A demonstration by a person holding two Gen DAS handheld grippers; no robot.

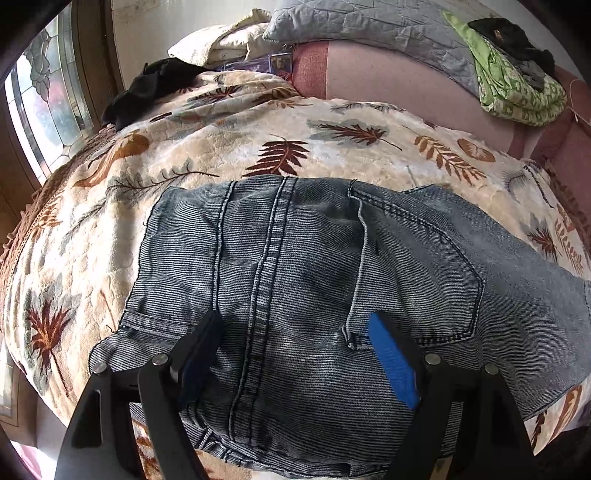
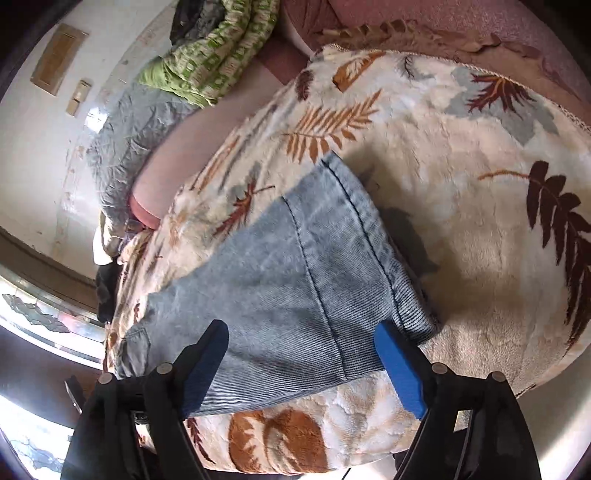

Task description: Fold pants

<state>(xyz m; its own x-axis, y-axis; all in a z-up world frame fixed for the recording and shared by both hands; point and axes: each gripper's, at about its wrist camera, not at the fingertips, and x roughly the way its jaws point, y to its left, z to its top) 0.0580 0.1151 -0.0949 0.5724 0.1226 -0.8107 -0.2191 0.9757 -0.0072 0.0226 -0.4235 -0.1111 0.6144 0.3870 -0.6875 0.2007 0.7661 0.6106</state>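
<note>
Faded blue denim pants (image 1: 303,280) spread flat on cream plush blanket with rust and brown leaf print (image 1: 229,133), seat side up, back pocket and centre seam showing. Leg end (image 2: 295,280) reaching toward near blanket edge in right wrist view, hem corner casting a dark shadow, so probably lifted slightly off the pile.

Left gripper (image 1: 297,347) poised above waist area, jaws spread wide, blue pads clear of cloth, nothing grasped. Right gripper (image 2: 303,358) over leg end, jaws likewise wide apart, denim lying beneath and between them but not pinched; no contact with pads visible.

Green patterned cloth bundle (image 1: 517,85) and grey quilted pillow (image 1: 369,33) far back, well apart from work.

Risks, as judgement:
- Plush pile caught along with denim on closing, dragging blanket into fold.
- Only top layer pinched at hem, leaving lower layer behind and fold skewed.
- Stiff seams resisting crease, springing open on release.
- Leg end near blanket edge; careless pull likely to slide it off.
</note>
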